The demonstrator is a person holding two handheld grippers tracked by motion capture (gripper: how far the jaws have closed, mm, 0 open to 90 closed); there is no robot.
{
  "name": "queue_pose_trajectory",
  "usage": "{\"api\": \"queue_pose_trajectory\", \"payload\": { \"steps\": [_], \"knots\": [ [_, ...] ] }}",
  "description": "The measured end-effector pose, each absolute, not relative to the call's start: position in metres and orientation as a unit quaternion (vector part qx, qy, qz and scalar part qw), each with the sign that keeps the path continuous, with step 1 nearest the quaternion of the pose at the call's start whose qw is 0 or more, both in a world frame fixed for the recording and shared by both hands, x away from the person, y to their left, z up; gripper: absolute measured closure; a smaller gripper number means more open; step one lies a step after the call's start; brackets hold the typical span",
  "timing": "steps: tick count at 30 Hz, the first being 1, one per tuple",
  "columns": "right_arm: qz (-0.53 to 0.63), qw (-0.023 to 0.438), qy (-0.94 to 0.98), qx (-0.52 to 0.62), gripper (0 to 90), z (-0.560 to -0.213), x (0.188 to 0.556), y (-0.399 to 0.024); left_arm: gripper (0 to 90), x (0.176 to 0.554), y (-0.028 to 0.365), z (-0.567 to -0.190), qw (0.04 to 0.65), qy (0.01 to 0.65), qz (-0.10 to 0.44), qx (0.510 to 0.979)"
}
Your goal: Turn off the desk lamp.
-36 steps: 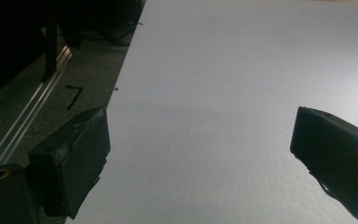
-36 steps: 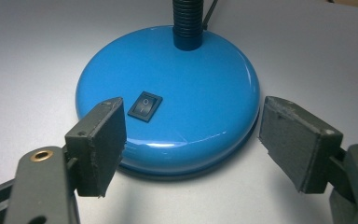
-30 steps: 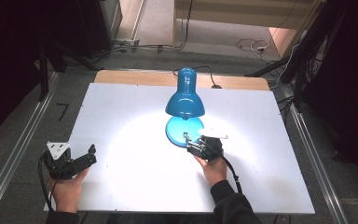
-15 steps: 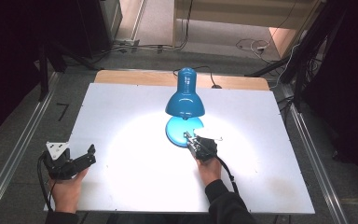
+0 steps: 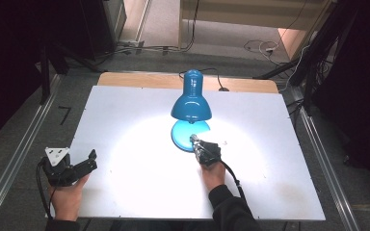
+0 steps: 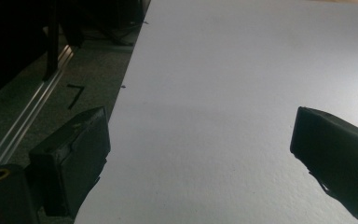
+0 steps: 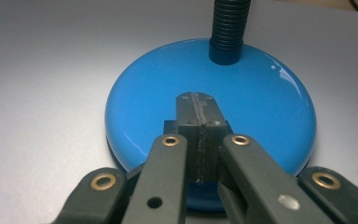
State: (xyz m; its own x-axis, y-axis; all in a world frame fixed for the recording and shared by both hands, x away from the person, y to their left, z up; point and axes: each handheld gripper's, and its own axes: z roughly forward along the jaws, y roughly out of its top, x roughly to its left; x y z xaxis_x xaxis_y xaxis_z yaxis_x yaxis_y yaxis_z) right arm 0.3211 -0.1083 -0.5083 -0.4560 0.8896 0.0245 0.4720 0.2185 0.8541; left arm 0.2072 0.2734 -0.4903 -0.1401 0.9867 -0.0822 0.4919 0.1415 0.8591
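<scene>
A blue desk lamp stands lit at the middle of the white table (image 5: pixel 125 110), its shade (image 5: pixel 191 103) hanging over its round base (image 5: pixel 180 134). My right gripper (image 5: pixel 193 139) is shut, and its tips lie over the front part of the base. In the right gripper view the closed tips (image 7: pixel 196 97) sit on top of the glossy base (image 7: pixel 265 107), just short of the ribbed neck (image 7: pixel 228 28). My left gripper (image 5: pixel 92 159) is open at the table's front left edge, with bare table between its jaws (image 6: pixel 198 126).
A pool of lamplight covers the table's middle. A wooden strip (image 5: pixel 139 79) runs along the far edge, with the lamp's cable (image 5: pixel 219 86) trailing over it. Metal rails (image 5: pixel 19 159) flank the table on the floor. A black tape mark (image 6: pixel 76 94) lies on the floor at left.
My right gripper has slid a little left and forward, so its shut tips now rest over the lamp base. The left gripper has stayed put.
</scene>
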Motion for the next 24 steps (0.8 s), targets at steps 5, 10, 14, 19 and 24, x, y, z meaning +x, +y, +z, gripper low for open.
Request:
{"api": "queue_pose_trajectory", "payload": {
  "steps": [5, 10, 14, 19, 24],
  "knots": [
    [0.421, 0.252, 0.742, 0.457, 87.7, -0.5089, 0.3216, -0.1069, 5.4, 0.2069, 0.2733, -0.49, 0.352, 0.667, 0.352, 0.554],
    [0.416, 0.259, 0.74, 0.46, 87.8, -0.509, 0.3221, -0.106, 5.4, 0.2071, 0.2731, -0.49, 0.351, 0.666, 0.351, 0.556],
    [0.415, 0.262, 0.74, 0.461, 87.8, -0.5092, 0.3214, -0.105, 5.4, 0.207, 0.2731, -0.49, 0.351, 0.666, 0.352, 0.556],
    [0.413, 0.265, 0.741, 0.458, 87.9, -0.5092, 0.3216, -0.1043, 5.4, 0.2066, 0.2732, -0.4901, 0.351, 0.667, 0.352, 0.555],
    [0.406, 0.275, 0.743, 0.456, 87.8, -0.509, 0.3211, -0.1019, 5.4, 0.2065, 0.2738, -0.4895, 0.352, 0.666, 0.352, 0.555]
  ]
}}
